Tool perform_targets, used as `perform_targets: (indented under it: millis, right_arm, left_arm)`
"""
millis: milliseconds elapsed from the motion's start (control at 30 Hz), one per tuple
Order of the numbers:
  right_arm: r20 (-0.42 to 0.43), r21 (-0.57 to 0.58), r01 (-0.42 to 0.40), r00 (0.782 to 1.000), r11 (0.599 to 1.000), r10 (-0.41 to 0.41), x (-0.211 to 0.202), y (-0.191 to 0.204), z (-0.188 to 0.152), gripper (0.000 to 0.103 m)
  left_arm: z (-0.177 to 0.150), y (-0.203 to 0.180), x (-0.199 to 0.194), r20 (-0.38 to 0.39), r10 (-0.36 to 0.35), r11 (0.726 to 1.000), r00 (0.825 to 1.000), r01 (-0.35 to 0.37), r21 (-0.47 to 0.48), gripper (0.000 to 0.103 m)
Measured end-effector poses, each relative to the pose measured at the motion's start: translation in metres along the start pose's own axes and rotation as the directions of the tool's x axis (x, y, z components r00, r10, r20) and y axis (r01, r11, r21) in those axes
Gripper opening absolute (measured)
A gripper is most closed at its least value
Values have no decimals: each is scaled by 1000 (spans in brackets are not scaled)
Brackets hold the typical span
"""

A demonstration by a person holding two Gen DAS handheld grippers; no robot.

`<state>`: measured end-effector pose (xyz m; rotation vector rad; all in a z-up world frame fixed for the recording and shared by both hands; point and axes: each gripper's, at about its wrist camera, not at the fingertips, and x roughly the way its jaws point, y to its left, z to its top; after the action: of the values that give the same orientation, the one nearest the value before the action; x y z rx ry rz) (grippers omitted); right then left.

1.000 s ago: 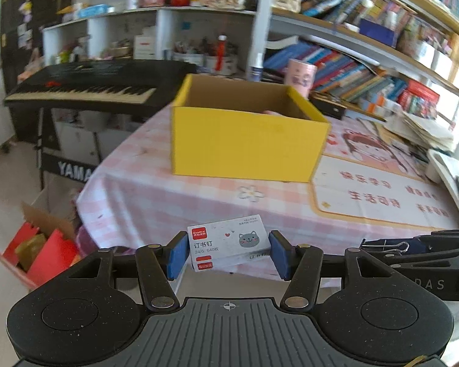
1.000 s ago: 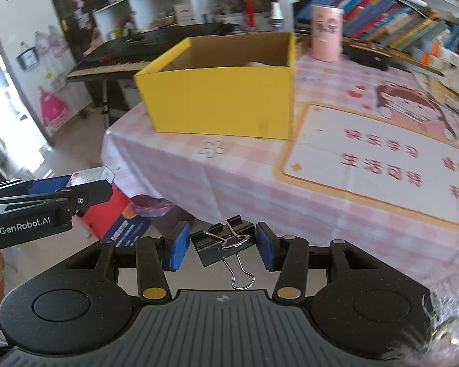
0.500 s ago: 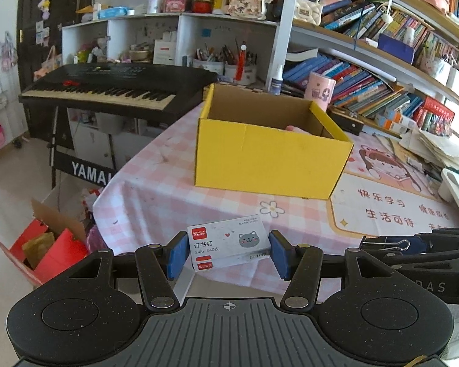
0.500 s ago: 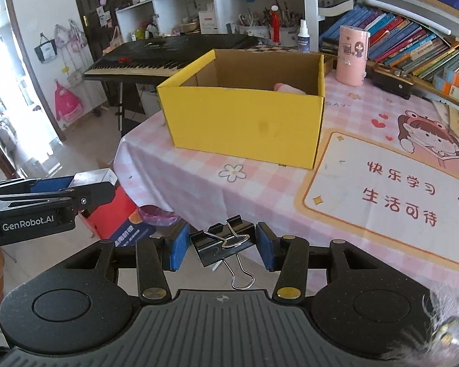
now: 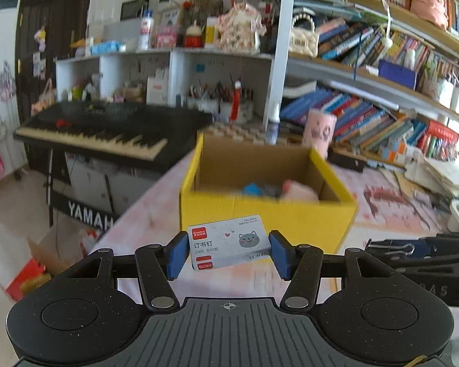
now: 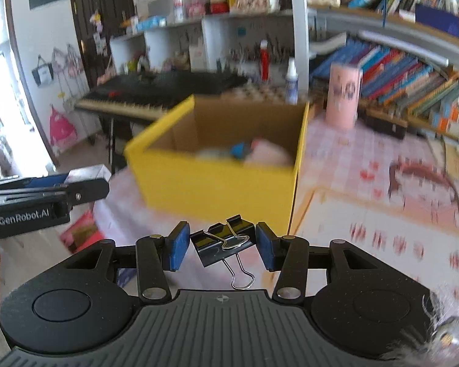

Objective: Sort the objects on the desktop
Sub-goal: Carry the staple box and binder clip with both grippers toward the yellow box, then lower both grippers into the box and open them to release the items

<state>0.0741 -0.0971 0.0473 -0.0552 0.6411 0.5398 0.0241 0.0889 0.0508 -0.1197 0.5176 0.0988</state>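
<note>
My left gripper (image 5: 228, 253) is shut on a white staple box (image 5: 229, 241) with a cat drawing, held just short of the near wall of the open yellow cardboard box (image 5: 266, 214). My right gripper (image 6: 222, 246) is shut on a black binder clip (image 6: 223, 243) whose wire handle hangs down. It hovers in front of the same yellow box (image 6: 217, 183). Inside the box lie a blue item (image 5: 252, 189) and a pink item (image 5: 300, 191), both blurred. Each gripper shows at the edge of the other's view.
The yellow box stands on a pink checked tablecloth (image 6: 352, 165) with a printed mat (image 6: 382, 229). A pink cup (image 6: 344, 94) stands behind the box. A black keyboard (image 5: 107, 128) and crowded bookshelves (image 5: 382, 70) lie beyond. Red cartons (image 5: 27, 278) sit on the floor at the left.
Both grippers rose and moved toward the yellow box, which now looks larger with its inside showing. Both grips are unchanged.
</note>
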Motion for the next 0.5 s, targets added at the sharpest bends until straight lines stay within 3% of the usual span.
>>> perform_targets:
  millis: [233,500]
  right_arm:
    - [104,-8,-17,994,1000,17,26,-30,60,44]
    - [112,-26,-33,993,999,35,66,-58,93,44]
  left_arm:
    - [41,-15,40,63,17,1000,998,-18,13,56]
    - [62,-29,91,43,47,998,998,-48,34,56]
